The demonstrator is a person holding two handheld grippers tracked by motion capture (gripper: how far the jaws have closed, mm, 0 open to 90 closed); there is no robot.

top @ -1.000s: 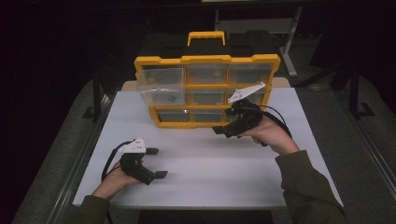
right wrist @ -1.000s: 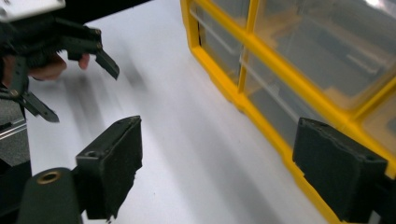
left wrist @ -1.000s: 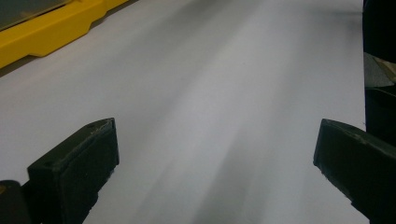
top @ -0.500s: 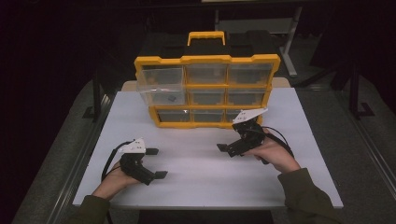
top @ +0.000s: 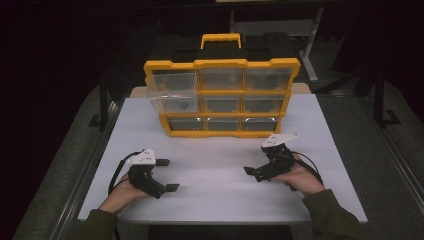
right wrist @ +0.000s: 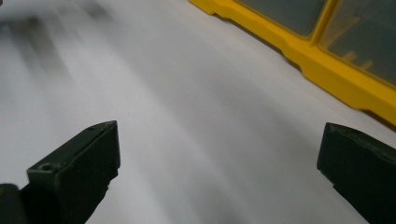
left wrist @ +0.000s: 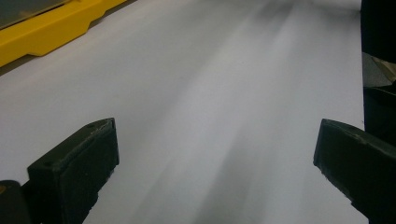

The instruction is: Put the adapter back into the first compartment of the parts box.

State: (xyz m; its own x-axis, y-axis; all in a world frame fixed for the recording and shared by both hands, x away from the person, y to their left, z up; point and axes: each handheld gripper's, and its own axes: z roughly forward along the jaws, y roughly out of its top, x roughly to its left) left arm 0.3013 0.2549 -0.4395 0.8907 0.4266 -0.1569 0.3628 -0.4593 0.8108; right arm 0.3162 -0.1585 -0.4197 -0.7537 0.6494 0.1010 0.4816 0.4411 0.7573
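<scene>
Yellow parts organizer (top: 222,97) stands upright at far side of white bench (top: 220,200), one clear drawer (top: 172,90) at upper left pulled partway out.

Right gripper (top: 257,172) low over bench, in front of organizer's right end, jaws just opened wide, nothing between.

Left gripper (top: 167,175) near front left, released, empty.

Two black jaws spread wide over a white tabletop (right wrist: 187,116).
Nothing lies between the right gripper (right wrist: 219,172)'s jaws, which have just been opening. Ahead and to the right of them runs the yellow frame of a storage box (right wrist: 327,70), its clear-fronted compartments standing just above the table surface.
</scene>
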